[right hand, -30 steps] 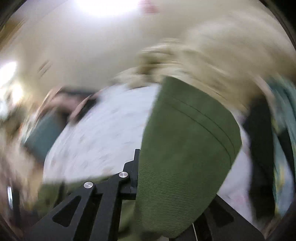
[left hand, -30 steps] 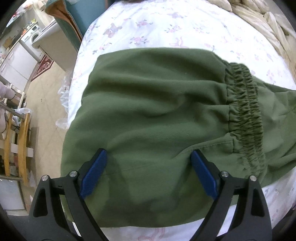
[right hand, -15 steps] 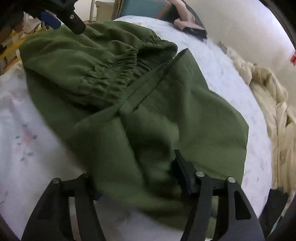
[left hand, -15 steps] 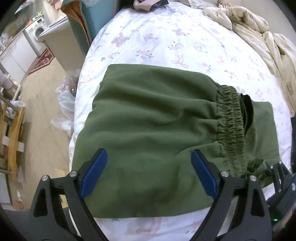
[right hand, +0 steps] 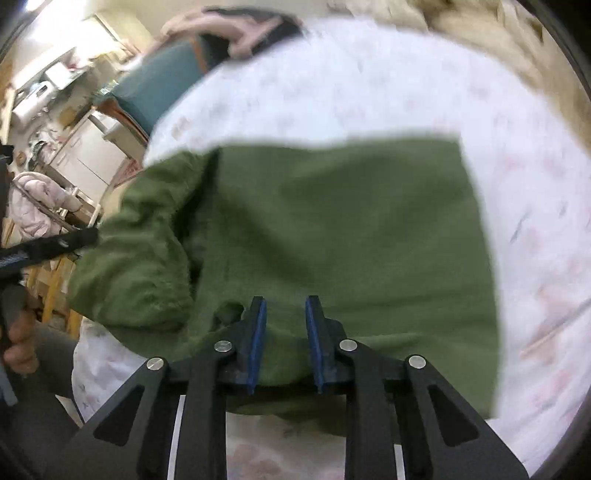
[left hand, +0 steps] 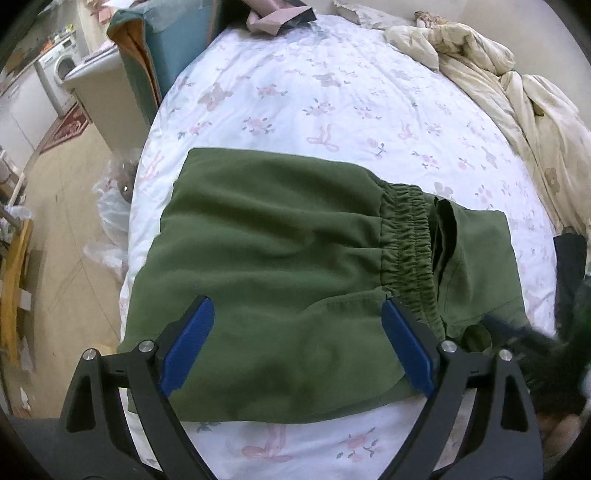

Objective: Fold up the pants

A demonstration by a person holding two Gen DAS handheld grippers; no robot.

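Observation:
The olive green pants (left hand: 280, 258) lie folded on the flowered white bedsheet (left hand: 332, 96), elastic waistband (left hand: 406, 236) toward the right. My left gripper (left hand: 295, 332) hovers above their near part, jaws wide open and empty. In the blurred right wrist view the pants (right hand: 351, 229) fill the middle. My right gripper (right hand: 284, 325) sits low over their near edge with a narrow gap between its blue pads (right hand: 258, 332); cloth shows in the gap, but I cannot tell whether it is pinched. The right gripper also shows as a dark blur in the left wrist view (left hand: 517, 339).
A crumpled cream duvet (left hand: 498, 74) lies along the bed's far right side. A teal cushion (left hand: 173, 48) and pink cloth (left hand: 269, 18) are at the bed's far left end. The floor with plastic bags (left hand: 110, 206) drops off to the left.
The left gripper has pulled back and up, so the pants look smaller. The right gripper laid the trouser leg down flat, swung round over it, and its jaws parted slightly.

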